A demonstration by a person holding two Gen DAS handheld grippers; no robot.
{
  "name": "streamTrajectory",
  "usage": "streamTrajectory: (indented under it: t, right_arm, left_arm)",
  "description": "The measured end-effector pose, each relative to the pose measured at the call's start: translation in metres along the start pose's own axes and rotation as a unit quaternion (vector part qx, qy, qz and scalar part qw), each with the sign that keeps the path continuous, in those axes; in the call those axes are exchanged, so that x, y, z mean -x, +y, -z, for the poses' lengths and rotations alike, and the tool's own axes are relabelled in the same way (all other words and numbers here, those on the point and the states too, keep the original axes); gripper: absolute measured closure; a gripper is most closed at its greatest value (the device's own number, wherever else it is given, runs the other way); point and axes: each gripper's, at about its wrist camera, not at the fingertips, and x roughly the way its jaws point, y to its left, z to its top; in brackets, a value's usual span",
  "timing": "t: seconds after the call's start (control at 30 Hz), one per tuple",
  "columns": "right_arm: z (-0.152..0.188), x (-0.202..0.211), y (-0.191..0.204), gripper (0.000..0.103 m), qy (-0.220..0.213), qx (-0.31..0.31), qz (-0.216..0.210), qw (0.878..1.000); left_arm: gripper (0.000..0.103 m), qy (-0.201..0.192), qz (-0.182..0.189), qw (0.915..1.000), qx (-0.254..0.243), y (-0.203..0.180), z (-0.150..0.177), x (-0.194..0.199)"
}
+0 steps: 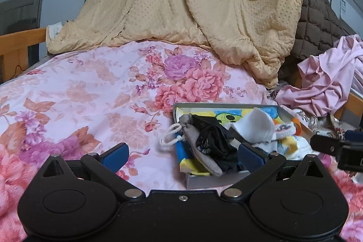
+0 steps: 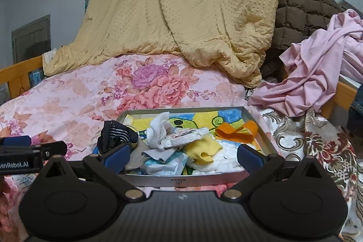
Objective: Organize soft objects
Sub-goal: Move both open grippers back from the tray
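Both tools sit nearest the lens: the left tool (image 1: pixel 182 154) and the right tool (image 2: pixel 181 154) are spread wide, gripping nothing. Just beyond them a shallow metal tray (image 2: pixel 256 121) rests on the floral bedspread (image 2: pixel 68 94), holding a heap of soft things: a black sock (image 2: pixel 118 135), a white sock (image 2: pixel 158 128), an orange strip (image 2: pixel 236 130), a yellow cloth (image 2: pixel 204 151). A grey drawstring pouch (image 1: pixel 190 137) hangs over the tray's left rim. Behind lie a yellow quilt (image 1: pixel 181 3) and pink garment (image 2: pixel 317 72).
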Motion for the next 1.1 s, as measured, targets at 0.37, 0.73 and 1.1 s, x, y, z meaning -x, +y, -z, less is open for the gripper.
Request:
streamTrajectory:
  t: [0.37,0.73,1.1]
  right_arm:
    - [0.007,0.04,-0.003,0.0,-0.003,-0.023,0.005,1.0]
    - [0.017,0.079,0.003,0.0,-0.004,-0.042,0.009,0.999]
    - [0.03,0.106,0.003,0.0,-0.003,-0.06,0.014,0.998]
  left_arm:
    - [0.001,-0.024,-0.01,0.9995,-0.015,-0.015,0.007,0.047]
    - [0.001,-0.025,-0.02,0.9995,-0.001,-0.019,0.02,0.091]
    - [0.001,-0.023,-0.035,0.9991,-0.003,-0.019,0.034,0.12]
